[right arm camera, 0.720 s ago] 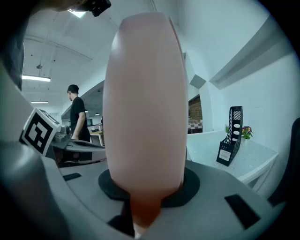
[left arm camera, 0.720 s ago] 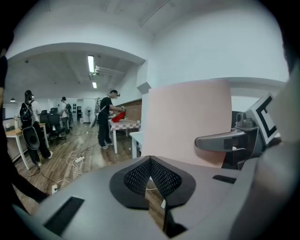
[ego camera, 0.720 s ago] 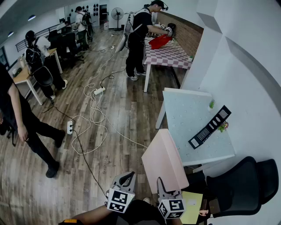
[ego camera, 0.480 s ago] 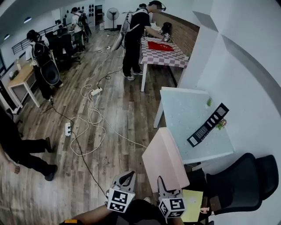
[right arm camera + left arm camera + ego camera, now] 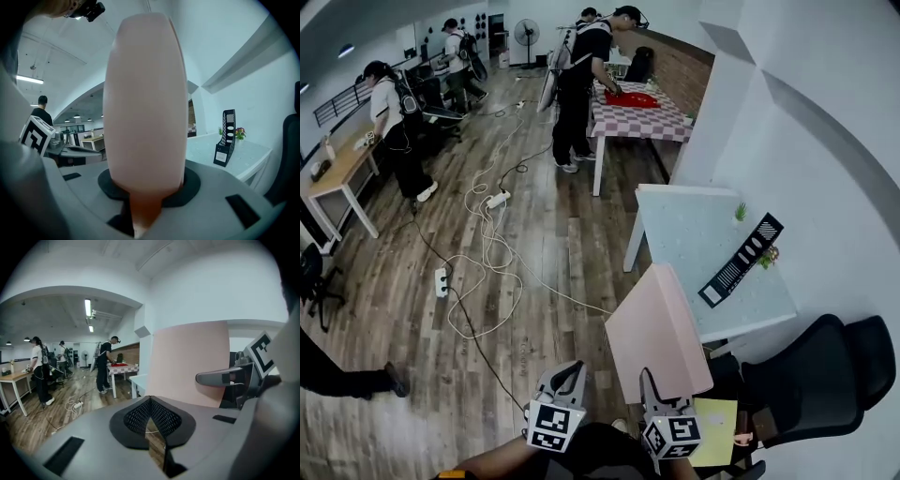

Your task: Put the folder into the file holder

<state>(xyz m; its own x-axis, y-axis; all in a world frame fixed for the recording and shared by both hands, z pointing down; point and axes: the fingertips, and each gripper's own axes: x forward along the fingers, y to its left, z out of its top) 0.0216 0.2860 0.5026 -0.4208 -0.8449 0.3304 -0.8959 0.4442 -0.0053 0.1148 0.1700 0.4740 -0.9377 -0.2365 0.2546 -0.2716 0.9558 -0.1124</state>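
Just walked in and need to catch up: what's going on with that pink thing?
A person is working with two hand-held grippers. The right claw is clamped on a pink folder, holding it upright. The left claw is shut and empty beside it. The black file holder stands on the white table ahead; the folder is not in it yet.

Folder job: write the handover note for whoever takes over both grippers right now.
Left gripper: jaws together, empty, beside the folder.
Right gripper: clamped on the lower edge of the pink folder, which is held up in the air.
File holder: black, on the white table ahead, near the wall.
Done: folder is in hand.
Left: carry it to the table and slide it into the file holder.
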